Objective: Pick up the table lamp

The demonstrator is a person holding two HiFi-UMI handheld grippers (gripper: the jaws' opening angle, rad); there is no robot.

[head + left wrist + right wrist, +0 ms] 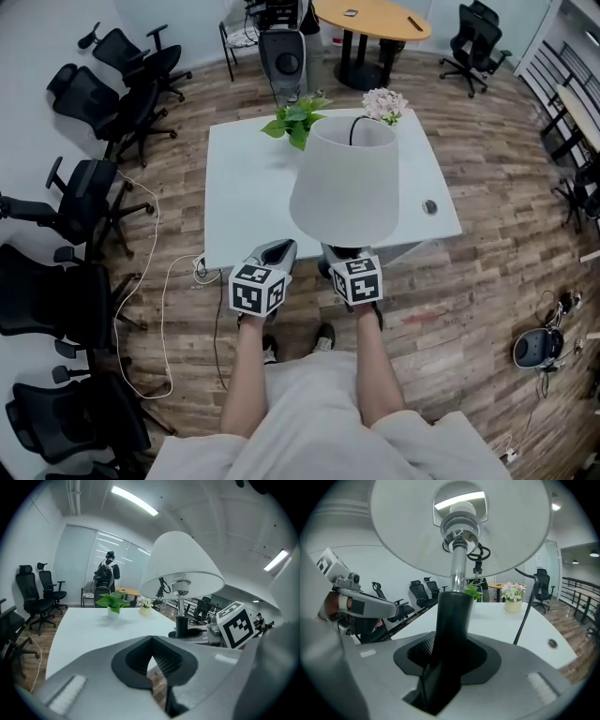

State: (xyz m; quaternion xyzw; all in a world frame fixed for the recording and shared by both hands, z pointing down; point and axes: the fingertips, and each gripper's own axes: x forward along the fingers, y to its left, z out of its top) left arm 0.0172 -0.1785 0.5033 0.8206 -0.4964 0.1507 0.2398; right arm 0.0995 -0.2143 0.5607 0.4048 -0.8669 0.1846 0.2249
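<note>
One table lamp (344,183), one leafy plant (298,119), one bouquet (384,103).

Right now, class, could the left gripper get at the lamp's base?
Probably yes: the left gripper hangs beside the lamp base at the table edge, nothing between them; the right gripper grips only the stem above.

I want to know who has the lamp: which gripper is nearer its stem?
Right. The right gripper has the lamp stem clamped between its fingers. The left gripper sits off to the stem's left, clear of it, holding nothing.
</note>
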